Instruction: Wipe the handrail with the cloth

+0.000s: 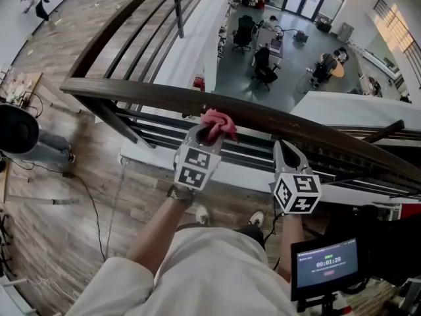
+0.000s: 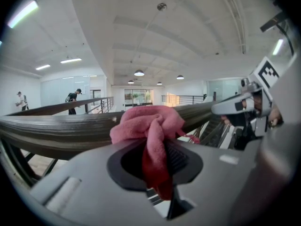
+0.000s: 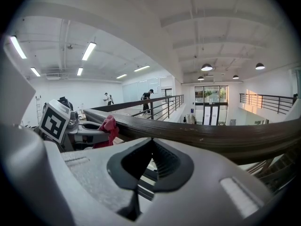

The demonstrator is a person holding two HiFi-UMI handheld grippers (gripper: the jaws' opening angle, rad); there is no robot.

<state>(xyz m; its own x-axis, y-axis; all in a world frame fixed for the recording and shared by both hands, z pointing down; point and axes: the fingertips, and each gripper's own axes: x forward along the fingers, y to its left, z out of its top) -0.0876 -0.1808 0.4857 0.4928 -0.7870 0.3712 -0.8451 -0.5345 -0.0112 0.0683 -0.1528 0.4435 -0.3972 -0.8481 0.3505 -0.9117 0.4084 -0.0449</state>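
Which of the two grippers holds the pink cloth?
The left gripper: its jaws are shut on the pink cloth, which lies against the handrail. The right gripper is shut with nothing between its jaws.

The screen (image 1: pixel 327 263) shows a timer, 00:01:28

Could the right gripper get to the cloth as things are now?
Probably yes: nothing stands between the right gripper and the cloth along the handrail. But its jaws are shut, and the left gripper clamps the cloth.
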